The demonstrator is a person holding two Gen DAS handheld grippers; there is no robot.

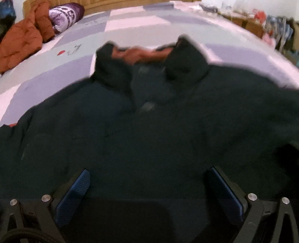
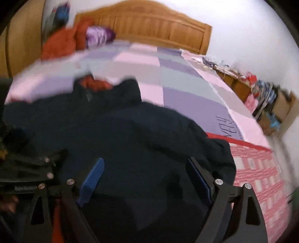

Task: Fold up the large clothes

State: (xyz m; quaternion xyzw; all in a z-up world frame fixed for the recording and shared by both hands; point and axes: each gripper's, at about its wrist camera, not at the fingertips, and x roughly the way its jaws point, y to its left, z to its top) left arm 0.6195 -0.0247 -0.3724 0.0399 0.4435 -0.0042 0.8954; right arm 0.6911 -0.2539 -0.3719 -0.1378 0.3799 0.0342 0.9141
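A large dark navy jacket [image 1: 149, 121] with a rust-orange lining at the collar [image 1: 145, 54] lies spread on the bed, collar away from me. It also shows in the right wrist view [image 2: 130, 134]. My left gripper [image 1: 149, 173] is open above the jacket's near part, blue pads [image 1: 74, 188] wide apart and empty. My right gripper [image 2: 145, 166] is open over the jacket's right side, near its sleeve edge [image 2: 224, 155]. The left gripper's body [image 2: 28, 172] shows at the left of the right wrist view. Both views are motion-blurred.
The bed has a purple, pink and grey patchwork sheet [image 1: 130, 24] and a red-and-white cover [image 2: 257, 177] at its right. An orange puffer coat [image 1: 20, 41] and a purple pillow [image 1: 65, 13] lie by the wooden headboard [image 2: 149, 24]. Cluttered boxes [image 2: 271, 104] line the wall.
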